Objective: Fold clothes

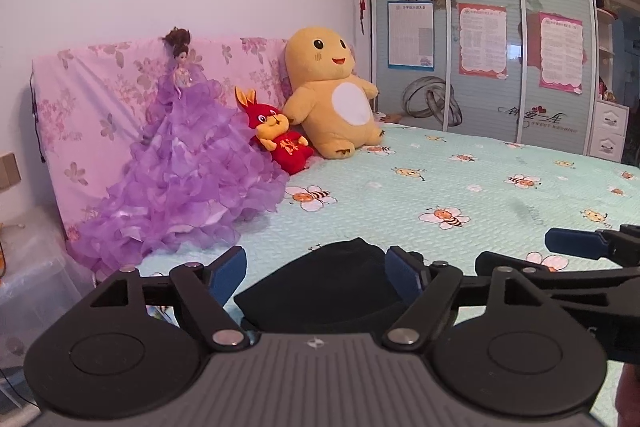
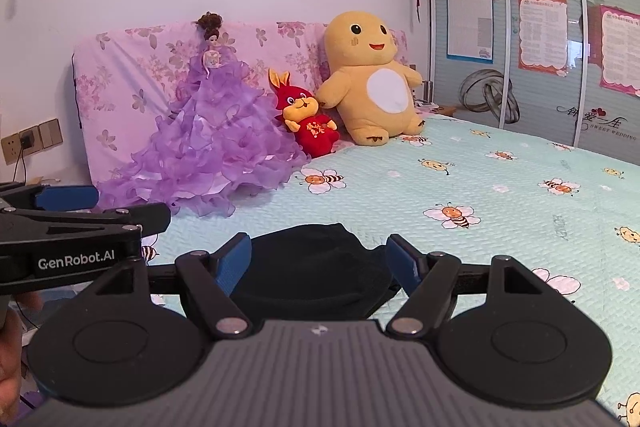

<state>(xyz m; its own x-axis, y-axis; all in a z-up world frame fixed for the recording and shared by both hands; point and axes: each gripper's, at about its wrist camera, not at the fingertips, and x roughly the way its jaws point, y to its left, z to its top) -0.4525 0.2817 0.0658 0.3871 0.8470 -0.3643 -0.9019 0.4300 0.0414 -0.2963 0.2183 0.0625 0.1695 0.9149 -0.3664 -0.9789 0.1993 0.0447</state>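
Observation:
A black garment [image 1: 320,287] lies bunched on the green bee-print bed near its front edge; it also shows in the right wrist view [image 2: 316,271]. My left gripper [image 1: 316,267] is open, its blue-padded fingers standing wide on either side of the garment, just above it. My right gripper [image 2: 318,257] is open too, fingers spread around the same garment from the right side. The right gripper's fingers [image 1: 576,243] show at the right of the left wrist view. The left gripper's fingers [image 2: 68,197] show at the left of the right wrist view.
The bed sheet [image 1: 460,187] stretches to the right. At the pink headboard [image 1: 100,87] stand a doll in a purple dress [image 1: 180,179], a red plush rabbit [image 1: 280,139] and a yellow plush [image 1: 332,95]. A wardrobe [image 1: 480,47] lines the far wall.

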